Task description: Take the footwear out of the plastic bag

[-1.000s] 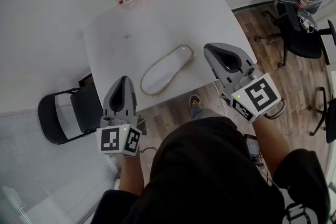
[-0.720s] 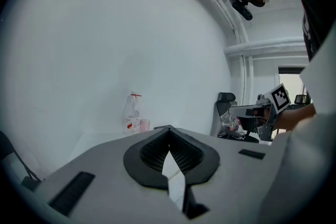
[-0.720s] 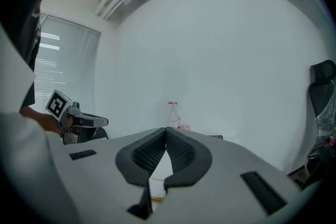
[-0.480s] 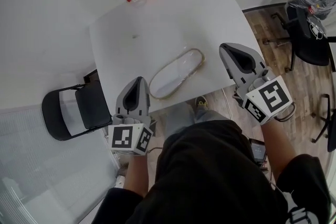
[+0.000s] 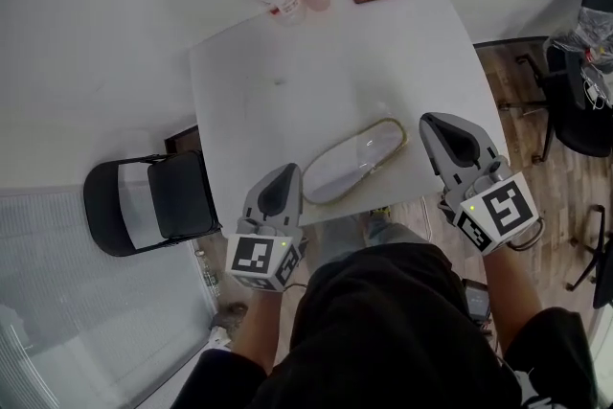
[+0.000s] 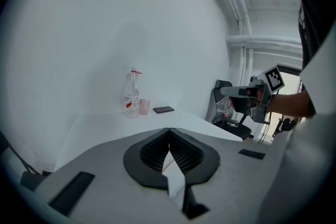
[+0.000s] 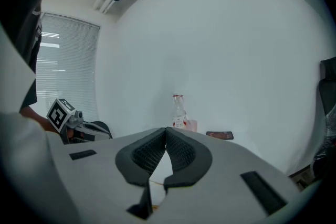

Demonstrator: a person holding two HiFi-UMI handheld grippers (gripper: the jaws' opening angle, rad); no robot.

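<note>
Both grippers had dropped toward the near edge of the table point(image 5: 287, 81) since the earlier frame.

Head view: footwear point(image 5: 352, 163), flat white sole with a tan rim, lay inside a glossy clear plastic bag point(image 5: 330, 184). Long axis ran near-left to far-right. Left gripper point(image 5: 284, 171) sat beside the near end, right gripper point(image 5: 428, 120) beside the far end, neither clearly nearer.

Left gripper view: ribbed black pads point(image 6: 155, 151) pressed together, nothing between.

Right gripper view: likewise closed and empty.
</note>
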